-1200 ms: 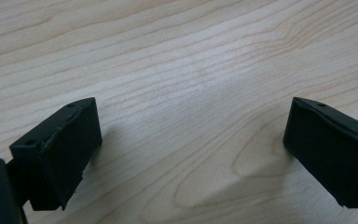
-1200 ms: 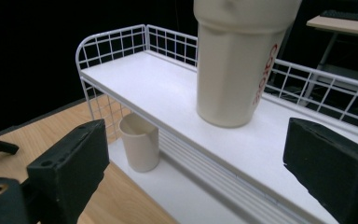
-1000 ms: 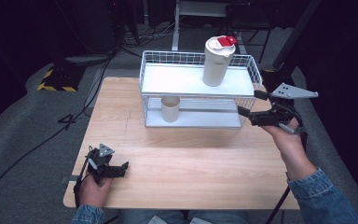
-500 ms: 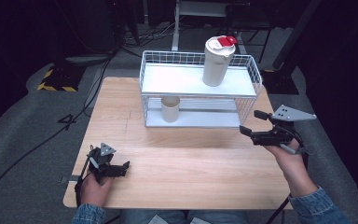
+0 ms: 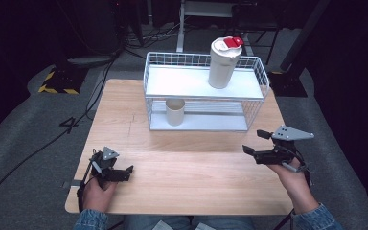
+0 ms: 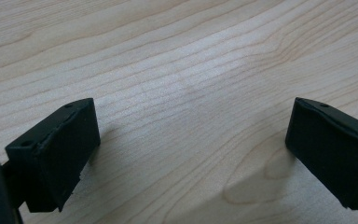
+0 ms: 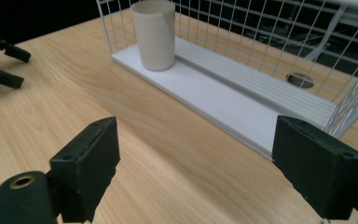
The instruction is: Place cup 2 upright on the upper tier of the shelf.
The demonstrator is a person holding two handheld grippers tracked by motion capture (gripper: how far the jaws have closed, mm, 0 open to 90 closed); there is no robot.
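Two empty grippers, left gripper point(image 5: 126, 173) and right gripper point(image 5: 255, 142), are holding jaws wide at the pale wooden counter point(image 5: 187, 167); reaching for the cream cylindrical cup point(image 5: 175, 111) on the white wire rack point(image 5: 196, 125)'s lower shelf is risking snagging mesh, toppling it.

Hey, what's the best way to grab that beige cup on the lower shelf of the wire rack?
Grip the beige cup across its plain round wall, near mid-height, coming level from the rack's open front. It stands upright, and the shelf above blocks a grab from overhead. The right gripper already faces that opening with open jaws.
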